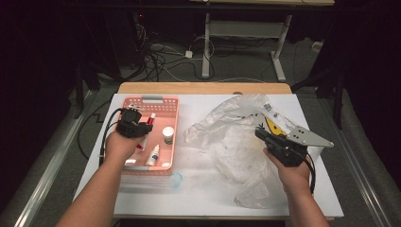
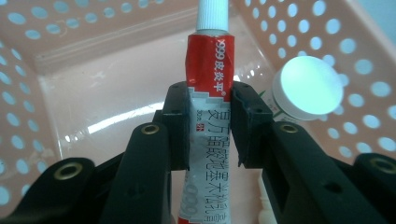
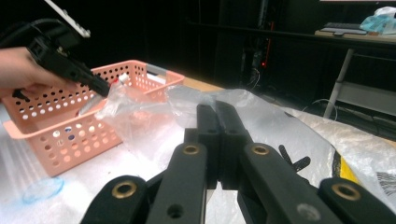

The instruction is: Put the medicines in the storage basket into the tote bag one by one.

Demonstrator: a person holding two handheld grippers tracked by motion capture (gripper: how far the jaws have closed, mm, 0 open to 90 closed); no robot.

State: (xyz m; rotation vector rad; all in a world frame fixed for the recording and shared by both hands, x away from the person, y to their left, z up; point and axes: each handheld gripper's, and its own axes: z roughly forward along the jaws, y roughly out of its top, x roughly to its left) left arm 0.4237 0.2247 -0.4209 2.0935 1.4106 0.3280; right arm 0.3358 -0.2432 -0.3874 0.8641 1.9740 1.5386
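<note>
Where the white table (image 1: pixel 203 189) stands in a dark room, cables trail over the grey floor (image 1: pixel 165 66) beyond its far edge. A pink basket (image 1: pixel 161 101) sits at the table's left, a crumpled clear plastic bag (image 1: pixel 236 142) to its right. Inside the basket, the left gripper (image 2: pixel 210 126) has its jaws clamped on a red-and-white tube (image 2: pixel 208 70), beside a white-capped bottle (image 2: pixel 306 88). The right gripper (image 3: pixel 217 140), jaws closed together and holding nothing visible, is over the bag.
</note>
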